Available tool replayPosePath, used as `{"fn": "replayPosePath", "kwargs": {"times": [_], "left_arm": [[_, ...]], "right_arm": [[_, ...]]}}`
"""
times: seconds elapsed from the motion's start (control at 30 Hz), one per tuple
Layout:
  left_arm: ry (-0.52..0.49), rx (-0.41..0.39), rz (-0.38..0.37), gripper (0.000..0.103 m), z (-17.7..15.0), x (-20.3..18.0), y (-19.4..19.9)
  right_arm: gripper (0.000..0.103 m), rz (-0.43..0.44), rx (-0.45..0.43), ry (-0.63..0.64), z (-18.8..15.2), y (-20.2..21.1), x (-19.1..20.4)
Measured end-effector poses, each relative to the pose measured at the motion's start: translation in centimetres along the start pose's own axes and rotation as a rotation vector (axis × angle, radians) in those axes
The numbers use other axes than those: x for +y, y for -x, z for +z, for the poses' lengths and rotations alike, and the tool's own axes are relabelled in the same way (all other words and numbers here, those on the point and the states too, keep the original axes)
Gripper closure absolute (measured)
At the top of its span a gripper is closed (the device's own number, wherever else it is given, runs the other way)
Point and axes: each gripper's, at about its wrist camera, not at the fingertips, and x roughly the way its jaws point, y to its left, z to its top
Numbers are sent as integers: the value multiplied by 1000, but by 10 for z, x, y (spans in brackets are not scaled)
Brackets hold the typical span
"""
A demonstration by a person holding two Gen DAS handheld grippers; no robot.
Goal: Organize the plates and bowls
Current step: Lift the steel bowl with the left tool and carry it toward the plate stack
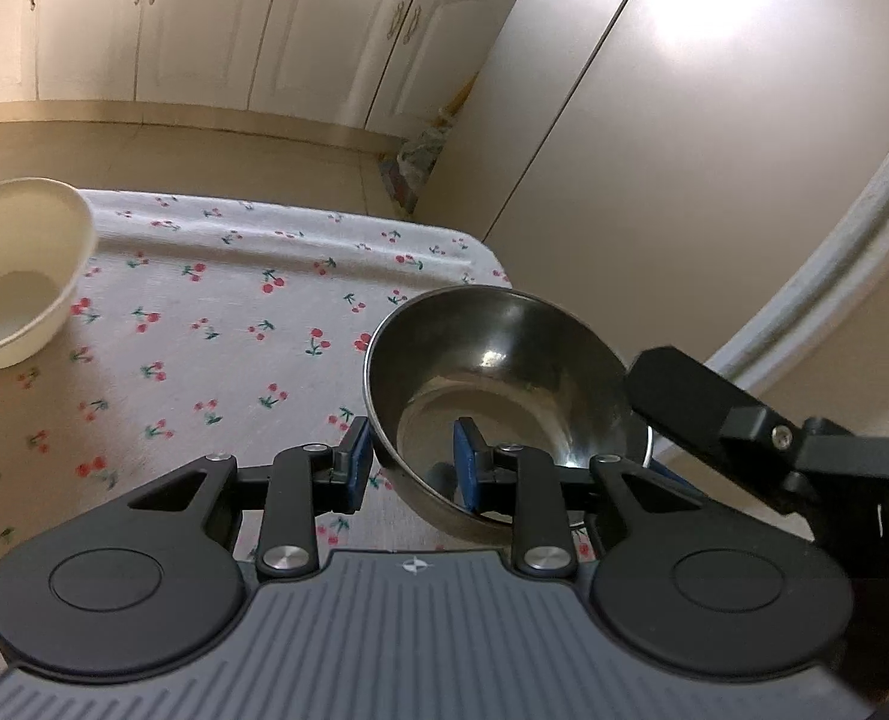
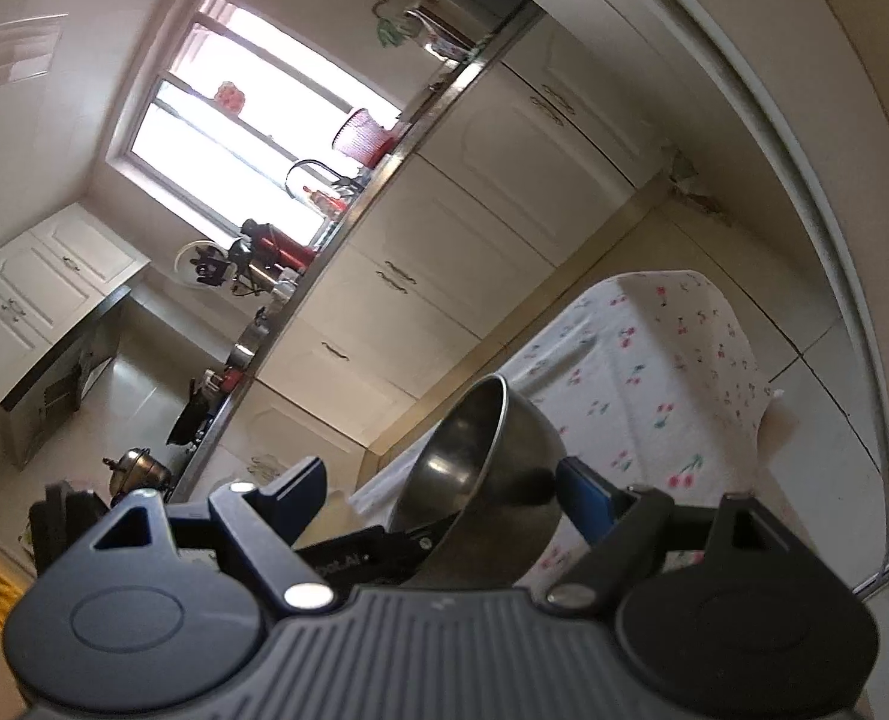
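Left gripper (image 1: 411, 463) is being clamped on the steel bowl's (image 1: 498, 372) rim.
Right gripper (image 2: 444, 501) is being held open around the bowl, unclamped; a white bowl (image 1: 18, 276) is sitting on the worktop (image 1: 234, 312).

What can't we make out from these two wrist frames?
- Cream bowl: left wrist view, cut off by the left edge.
- Steel bowl: its underside is hidden in the left wrist view, so whether it touches the cherry-print cloth is unclear.
- Right gripper: right wrist view, the steel bowl covers its right finger's contact, so grip is unclear.
- Countertop items: right wrist view, too small and blurred.
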Motion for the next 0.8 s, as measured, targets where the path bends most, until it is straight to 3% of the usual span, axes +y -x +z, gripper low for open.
{"fn": "replayPosePath", "kwargs": {"times": [0.33, 0.8], "left_arm": [[10, -67, -18, 74, -32, 7, 62], [-40, -138, -12, 75, -63, 6, 115]], "right_arm": [[19, 56, -13, -24, -37, 38, 27], [19, 109, -36, 10, -86, 102, 71]]}}
